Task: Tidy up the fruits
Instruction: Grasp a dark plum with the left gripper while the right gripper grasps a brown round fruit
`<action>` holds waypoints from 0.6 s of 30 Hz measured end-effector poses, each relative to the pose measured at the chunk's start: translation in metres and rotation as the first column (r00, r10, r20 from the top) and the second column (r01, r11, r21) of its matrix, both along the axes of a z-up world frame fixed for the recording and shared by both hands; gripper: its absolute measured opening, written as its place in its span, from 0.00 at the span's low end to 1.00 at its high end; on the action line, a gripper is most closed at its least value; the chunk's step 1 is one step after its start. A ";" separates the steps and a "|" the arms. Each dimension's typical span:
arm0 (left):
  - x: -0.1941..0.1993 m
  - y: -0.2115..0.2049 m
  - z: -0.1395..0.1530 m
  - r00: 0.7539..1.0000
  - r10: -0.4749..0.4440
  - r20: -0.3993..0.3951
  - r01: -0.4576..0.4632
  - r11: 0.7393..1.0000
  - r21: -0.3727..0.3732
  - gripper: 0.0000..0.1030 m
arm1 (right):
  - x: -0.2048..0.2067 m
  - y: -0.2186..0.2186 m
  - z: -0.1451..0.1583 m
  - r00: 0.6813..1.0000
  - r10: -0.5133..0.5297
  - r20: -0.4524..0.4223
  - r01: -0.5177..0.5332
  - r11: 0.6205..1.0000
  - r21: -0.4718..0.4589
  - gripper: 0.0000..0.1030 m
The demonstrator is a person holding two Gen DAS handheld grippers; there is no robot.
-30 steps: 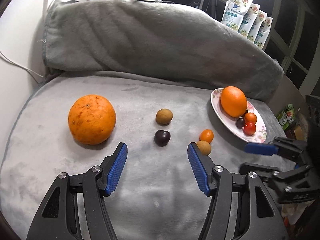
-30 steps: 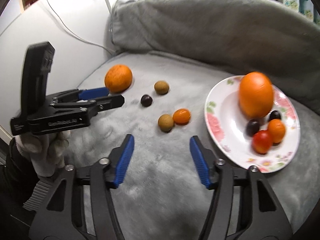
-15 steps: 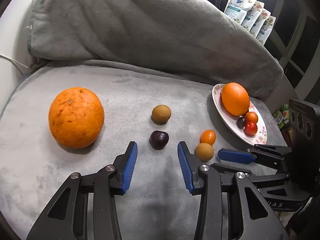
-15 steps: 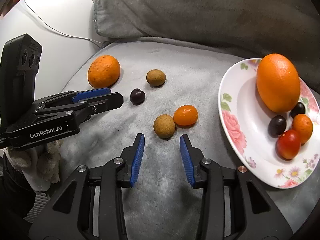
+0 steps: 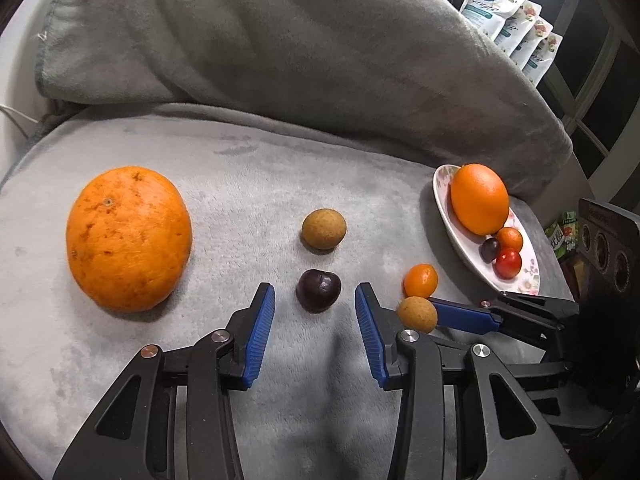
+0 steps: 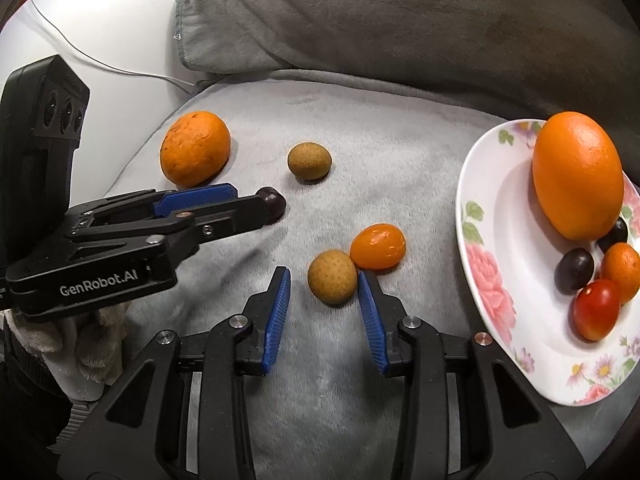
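Note:
On the grey blanket lie a large orange [image 5: 128,240], a brown round fruit [image 5: 324,229], a dark plum [image 5: 319,290], a small orange fruit [image 6: 378,247] and a second brown fruit [image 6: 332,282]. My left gripper [image 5: 314,293] stands open with the dark plum between its blue fingertips, a gap on both sides. My right gripper [image 6: 324,276] is open around the second brown fruit; the right pad is very close to it and the left one apart. The flowered plate [image 6: 480,280] at the right holds an orange [image 6: 578,176], dark fruits and a red tomato [image 6: 596,308].
A thick fold of grey blanket [image 5: 300,40] rises behind the fruits. White pouches [image 5: 508,12] stand at the back right. A white cable [image 6: 100,64] runs over the pale surface at the left. A gloved hand [image 6: 92,344] holds the left gripper.
Both grippers narrowed their jaws and moved forward and down. The dark plum now sits between the left fingertips, the near brown fruit between the right ones.

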State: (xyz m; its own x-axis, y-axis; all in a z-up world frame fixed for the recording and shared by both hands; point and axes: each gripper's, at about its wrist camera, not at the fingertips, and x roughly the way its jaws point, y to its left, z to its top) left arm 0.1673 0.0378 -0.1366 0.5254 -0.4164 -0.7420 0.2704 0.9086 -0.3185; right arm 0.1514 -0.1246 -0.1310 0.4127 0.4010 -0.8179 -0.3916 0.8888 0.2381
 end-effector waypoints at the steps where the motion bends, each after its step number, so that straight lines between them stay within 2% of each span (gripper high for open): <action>1: 0.002 -0.001 -0.002 1.000 -0.001 -0.009 0.001 1.000 -0.002 0.39 | 0.000 0.001 0.000 1.000 0.002 0.003 -0.002 1.000 -0.006 0.36; 4: 0.006 -0.002 -0.005 1.000 -0.007 -0.024 0.006 1.000 -0.006 0.39 | 0.000 0.003 -0.001 1.000 0.007 0.013 -0.006 1.000 -0.026 0.32; 9: 0.010 -0.003 -0.007 1.000 -0.001 -0.031 0.001 1.000 -0.005 0.31 | 0.000 0.002 -0.003 1.000 0.001 0.020 0.000 0.999 -0.039 0.25; 14: 0.013 -0.005 -0.008 1.000 0.002 -0.031 -0.002 1.000 -0.008 0.22 | -0.002 0.004 -0.003 1.000 0.002 0.027 -0.001 0.999 -0.045 0.25; 18: 0.010 -0.007 -0.006 1.000 0.012 -0.022 -0.012 1.000 0.003 0.22 | -0.004 0.000 -0.001 1.000 0.002 0.023 -0.002 1.000 -0.027 0.25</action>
